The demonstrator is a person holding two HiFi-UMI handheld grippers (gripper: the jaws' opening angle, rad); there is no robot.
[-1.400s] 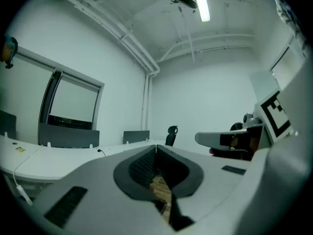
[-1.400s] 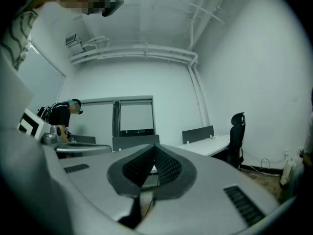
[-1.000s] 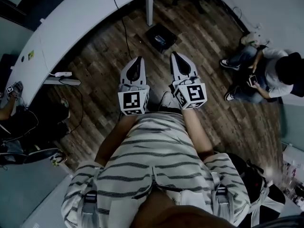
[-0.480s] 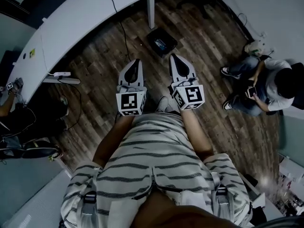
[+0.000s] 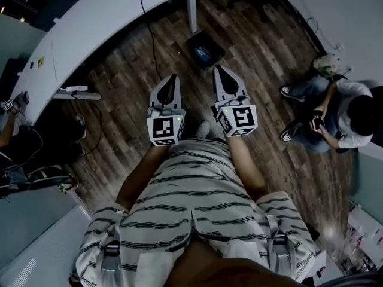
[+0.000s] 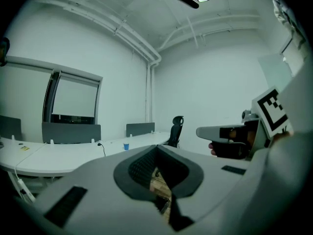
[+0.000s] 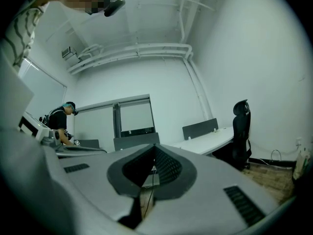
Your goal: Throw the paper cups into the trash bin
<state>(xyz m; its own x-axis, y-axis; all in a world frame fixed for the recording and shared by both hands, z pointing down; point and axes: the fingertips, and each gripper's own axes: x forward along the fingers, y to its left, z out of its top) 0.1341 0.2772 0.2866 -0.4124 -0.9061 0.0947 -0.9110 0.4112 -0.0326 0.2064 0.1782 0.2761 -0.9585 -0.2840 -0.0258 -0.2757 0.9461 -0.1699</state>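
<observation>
No cup is held at this moment. The left gripper (image 5: 172,79) and the right gripper (image 5: 220,72) are carried level in front of the body, and their jaws are clenched on nothing; in each gripper view the tips are seen meeting, with only the room beyond them. The step in hand is judged to be the approach, before any pickup. One small blue cup (image 6: 126,146) is seen in the left gripper view, standing upright on the long white surface (image 5: 90,28), well apart from both grippers. For the next move, the surface would have to be reached, one pair of jaws released and then closed gently round the cup's wall, since thin paper is easily crushed. A dark square container (image 5: 204,48) is seen on the wooden floor (image 5: 269,58), just beside the surface's leg (image 5: 191,11). It is judged likely to be the trash bin, though this cannot be settled. Something bluish is made out inside it, but what it is cannot be told. A seated person (image 5: 341,109) is seen to the right, well clear of the path.
</observation>
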